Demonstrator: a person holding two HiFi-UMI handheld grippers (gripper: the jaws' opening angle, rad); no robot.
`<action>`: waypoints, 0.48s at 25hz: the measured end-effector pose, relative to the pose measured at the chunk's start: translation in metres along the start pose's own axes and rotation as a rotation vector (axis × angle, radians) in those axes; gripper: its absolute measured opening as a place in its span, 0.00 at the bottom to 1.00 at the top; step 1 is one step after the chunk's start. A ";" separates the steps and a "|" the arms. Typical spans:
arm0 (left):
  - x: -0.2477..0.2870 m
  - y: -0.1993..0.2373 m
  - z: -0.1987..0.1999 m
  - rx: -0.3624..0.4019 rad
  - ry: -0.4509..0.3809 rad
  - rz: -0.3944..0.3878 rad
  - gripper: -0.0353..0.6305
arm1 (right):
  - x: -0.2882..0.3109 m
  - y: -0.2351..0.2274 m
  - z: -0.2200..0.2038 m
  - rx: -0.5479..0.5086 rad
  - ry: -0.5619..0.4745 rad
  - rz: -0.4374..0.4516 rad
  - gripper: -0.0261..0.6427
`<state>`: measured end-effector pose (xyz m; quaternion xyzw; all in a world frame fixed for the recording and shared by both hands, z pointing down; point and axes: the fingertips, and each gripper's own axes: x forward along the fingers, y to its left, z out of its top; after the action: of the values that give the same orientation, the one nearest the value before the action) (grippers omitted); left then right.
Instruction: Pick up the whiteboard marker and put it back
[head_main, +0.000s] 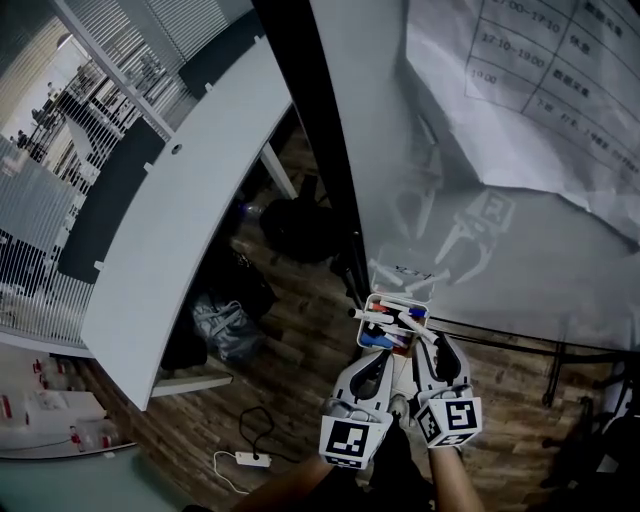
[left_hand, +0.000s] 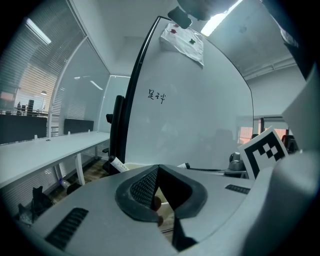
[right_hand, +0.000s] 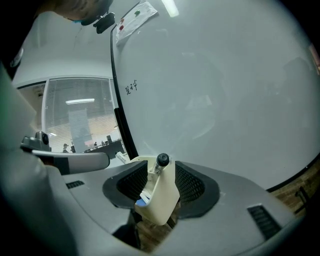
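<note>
Jaws of the right claw (right_hand: 161, 171) are standing wide apart. A corner of the cream holder (right_hand: 161, 202) is sitting in the gap between the ribbed pads (right_hand: 192, 185) without being squeezed. The whiteboard marker (right_hand: 161, 161) is standing in that holder, its black cap poking just above the rim and free of both pads.

In the head view the right claw (head_main: 440, 348) is pointing at the holder (head_main: 398, 297) from below. Several other markers (head_main: 392, 318) with red and blue caps are lying crossed inside it. The left claw (left_hand: 158, 169) is showing its jaws pressed together with nothing between them. Seen from the head, the left claw (head_main: 380, 358) is hanging just beside the right one, its tip close under the holder's lower edge.

The holder is sitting at the lower left corner of the whiteboard (head_main: 430, 170), just beside the black frame (head_main: 325, 150). To the right, the board's lower edge is running on above a black bar (head_main: 520, 347), leaving free room along it. A sheet of paper (head_main: 540, 90) is hanging high on the board, well apart.

Left of the frame, the wooden floor (head_main: 300, 400) is offering an open strip. Bags (head_main: 225, 330) are crowding it beneath the long white worktop (head_main: 190, 210), whose edge is running well clear of both claws. A power strip (head_main: 250, 459) is lying on the floor.
</note>
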<state>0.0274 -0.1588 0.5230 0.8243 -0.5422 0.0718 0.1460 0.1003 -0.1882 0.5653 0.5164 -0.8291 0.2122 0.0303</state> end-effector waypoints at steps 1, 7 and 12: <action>0.001 0.001 -0.001 0.003 0.002 0.000 0.06 | 0.002 0.000 0.000 0.000 0.001 0.003 0.28; 0.003 0.005 -0.001 -0.010 0.003 0.010 0.06 | 0.009 0.002 0.000 0.000 0.012 0.017 0.28; 0.003 0.006 -0.003 -0.018 0.005 0.015 0.06 | 0.011 0.001 0.000 -0.005 0.013 0.004 0.28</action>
<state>0.0237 -0.1629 0.5279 0.8187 -0.5486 0.0699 0.1544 0.0942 -0.1969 0.5673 0.5131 -0.8305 0.2135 0.0366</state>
